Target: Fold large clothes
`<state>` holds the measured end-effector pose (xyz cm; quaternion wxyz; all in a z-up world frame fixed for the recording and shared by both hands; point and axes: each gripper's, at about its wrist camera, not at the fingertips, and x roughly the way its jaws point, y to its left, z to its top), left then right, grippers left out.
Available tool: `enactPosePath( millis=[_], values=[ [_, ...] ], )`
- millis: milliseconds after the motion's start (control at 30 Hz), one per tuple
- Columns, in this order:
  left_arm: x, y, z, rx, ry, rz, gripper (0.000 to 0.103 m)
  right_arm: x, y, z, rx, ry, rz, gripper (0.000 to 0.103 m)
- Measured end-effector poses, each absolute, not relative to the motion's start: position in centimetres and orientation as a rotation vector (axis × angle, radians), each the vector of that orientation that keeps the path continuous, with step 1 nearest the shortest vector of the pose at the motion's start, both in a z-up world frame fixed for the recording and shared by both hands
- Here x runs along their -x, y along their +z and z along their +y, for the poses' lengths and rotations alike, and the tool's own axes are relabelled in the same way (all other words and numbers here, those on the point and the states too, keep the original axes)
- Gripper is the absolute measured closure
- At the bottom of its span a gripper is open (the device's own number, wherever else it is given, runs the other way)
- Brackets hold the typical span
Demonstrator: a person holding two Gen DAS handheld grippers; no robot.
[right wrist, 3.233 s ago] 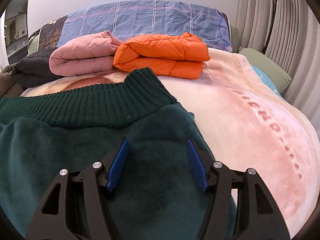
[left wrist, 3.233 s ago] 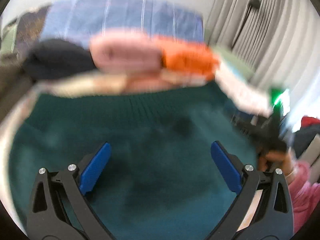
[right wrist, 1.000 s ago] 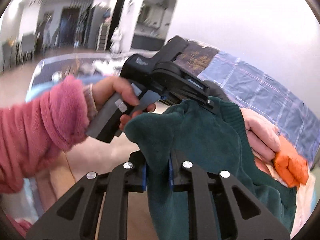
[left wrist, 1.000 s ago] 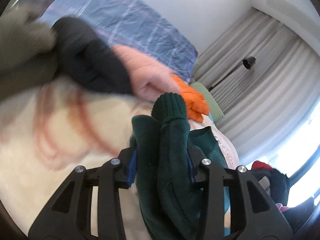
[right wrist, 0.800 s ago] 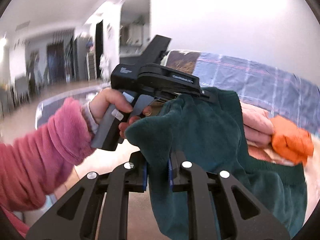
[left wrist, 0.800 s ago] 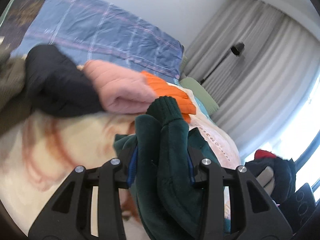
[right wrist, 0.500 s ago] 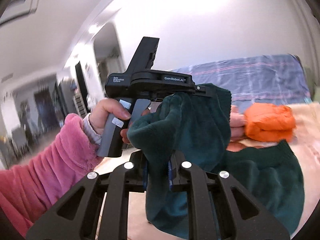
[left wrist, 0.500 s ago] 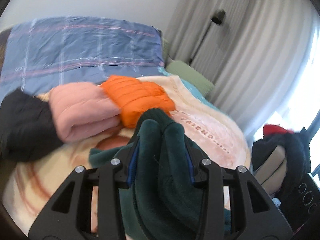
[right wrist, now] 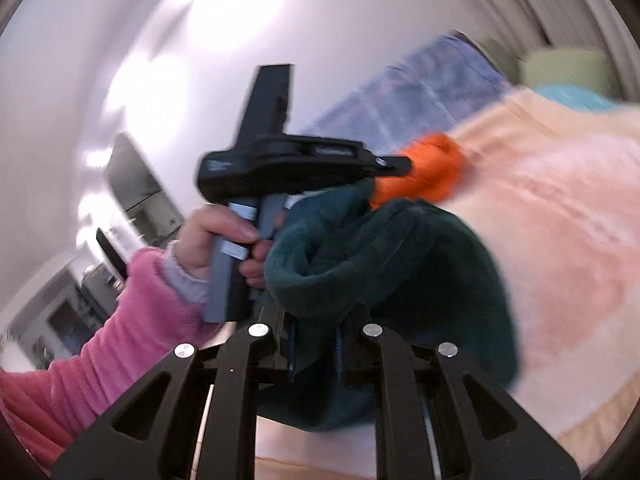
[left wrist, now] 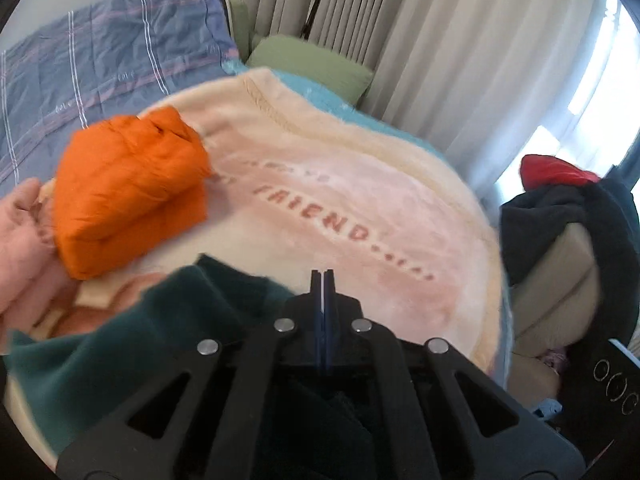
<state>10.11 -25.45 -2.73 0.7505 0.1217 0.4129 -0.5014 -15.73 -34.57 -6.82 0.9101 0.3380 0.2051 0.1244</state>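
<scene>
A dark green knit sweater [left wrist: 132,344] lies bunched on the pale pink blanket [left wrist: 360,208] at the lower left of the left wrist view. My left gripper [left wrist: 323,280] is shut with its blue pads together and nothing between them. It also shows from the side in the right wrist view [right wrist: 394,164], held by a hand in a pink sleeve. My right gripper [right wrist: 314,336] is shut on a thick fold of the green sweater [right wrist: 400,264], which hangs down onto the blanket.
A folded orange jacket [left wrist: 128,188] and a folded pink garment [left wrist: 20,240] lie at the back left. A blue plaid quilt [left wrist: 108,60] and green pillow [left wrist: 312,64] sit behind. A pile of dark and red clothes [left wrist: 568,208] lies to the right by the curtains.
My left gripper has let go of the green sweater and closed empty, swinging right. The sweater dropped lower onto the blanket. My right gripper still holds its fold.
</scene>
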Motion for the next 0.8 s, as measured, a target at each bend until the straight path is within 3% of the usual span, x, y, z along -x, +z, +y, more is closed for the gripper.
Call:
enactPosePath(
  millis=[100, 200, 233, 267, 333, 433, 533, 567, 600, 633, 700, 800],
  values=[
    [-10.1, -6.6, -28.9, -0.293, -1.105, 0.985, 0.102, 16.0, -10.1, -36.4, -0.815, 0.256, 0.503, 0.087],
    [-10.2, -9.2, -30.3, -0.294, -1.105, 1.068, 0.102, 15.5, -11.8, -36.4, -0.874, 0.295, 0.584, 0.066],
    [-9.8, -9.3, -30.7, -0.317, -1.104, 1.061, 0.102, 15.3, -12.1, -36.5, -0.895, 0.308, 0.590, 0.052],
    [-9.6, -9.2, -30.8, -0.328, -1.108, 1.053, 0.101, 15.2, -12.2, -36.6, -0.915, 0.311, 0.580, 0.046],
    [-9.1, -9.1, -31.0, -0.342, -1.121, 1.041, 0.098, 14.5, -12.1, -36.7, -0.921, 0.309, 0.568, 0.046],
    [-9.2, -8.8, -30.5, -0.332, -1.111, 1.028, 0.098, 13.1, -13.0, -36.6, -0.916, 0.233, 0.618, 0.070],
    [-9.8, -6.2, -29.3, -0.236, -1.115, 0.969, 0.095, 13.2, -13.9, -37.4, -0.962, 0.208, 0.645, 0.072],
    [-9.8, -4.7, -28.5, -0.214, -1.122, 0.934, 0.092, 13.7, -13.5, -37.4, -0.922, 0.173, 0.632, 0.073],
    [-9.3, -2.5, -27.3, -0.240, -1.114, 0.856, 0.084, 14.1, -13.1, -37.5, -0.896, 0.155, 0.621, 0.074],
    [-8.8, -0.7, -26.2, -0.281, -1.093, 0.773, 0.070, 14.6, -12.6, -37.6, -0.861, 0.132, 0.602, 0.074],
    [-7.9, 2.0, -23.6, -0.360, -1.045, 0.648, 0.059, 15.1, -11.9, -37.8, -0.841, 0.112, 0.574, 0.075],
    [-8.0, 2.3, -20.4, -0.451, -0.969, 0.640, 0.059, 14.9, -11.7, -37.7, -0.810, 0.110, 0.576, 0.076]
  ],
)
